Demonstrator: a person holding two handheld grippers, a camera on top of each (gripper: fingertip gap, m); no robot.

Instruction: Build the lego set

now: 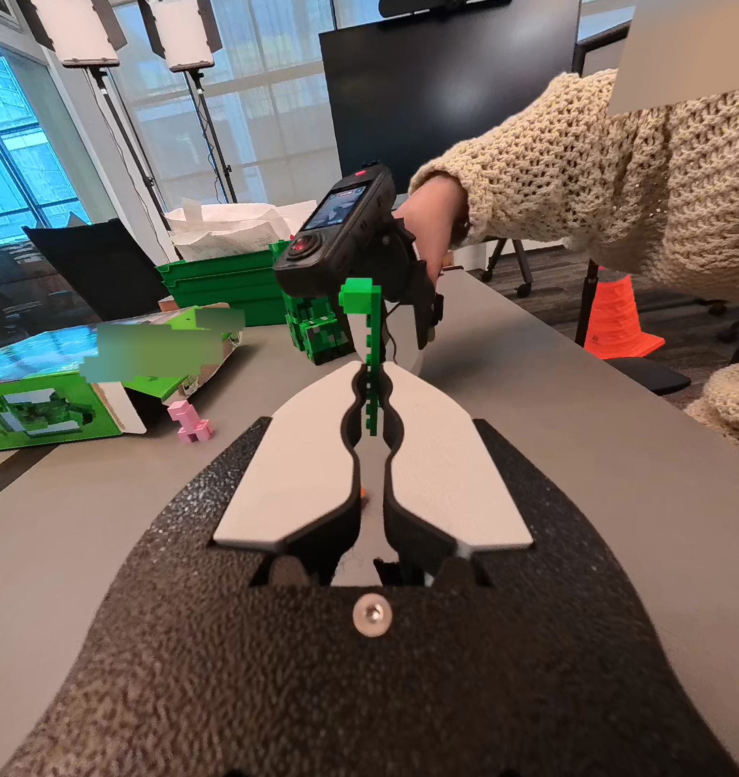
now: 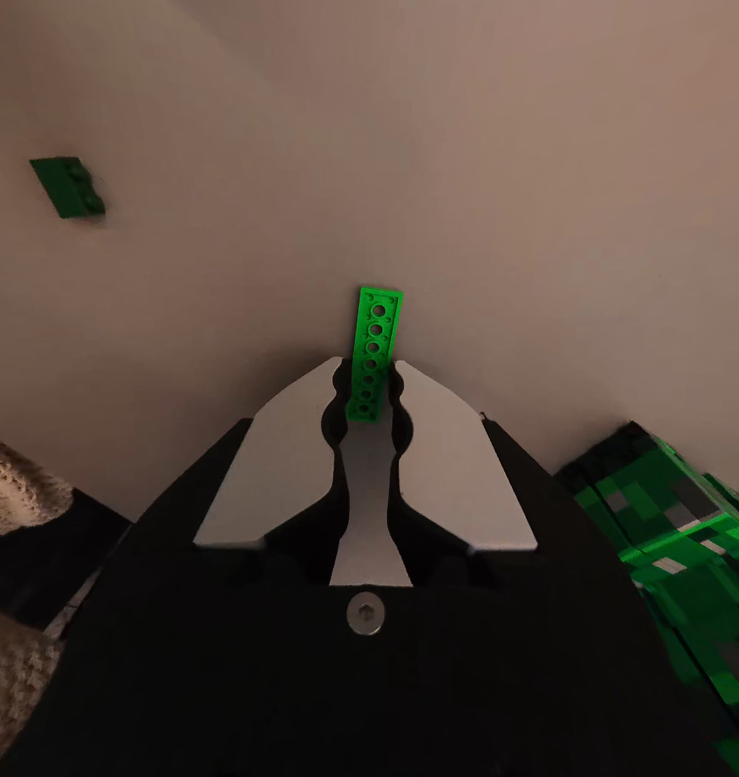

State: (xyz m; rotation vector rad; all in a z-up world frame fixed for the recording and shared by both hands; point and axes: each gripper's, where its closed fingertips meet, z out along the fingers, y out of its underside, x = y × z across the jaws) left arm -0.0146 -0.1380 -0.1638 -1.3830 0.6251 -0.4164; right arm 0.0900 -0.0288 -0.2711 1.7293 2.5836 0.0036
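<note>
2 grippers closed on green pieces above the table.
The built model is seen just beside the right gripper, in which a long plate is pinched, underside toward the camera; bare tabletop is left ahead. A studded strip appears clamped edge-on in the left gripper. Studs should be squared before pressing, and the model's edge avoided.

Left wrist view is bright, daylight pouring through the windows ahead, edges bent by the fisheye. Right wrist view is dim and warm, shadow pooling near the fingers, the green blocky model smeared with blur.
</note>
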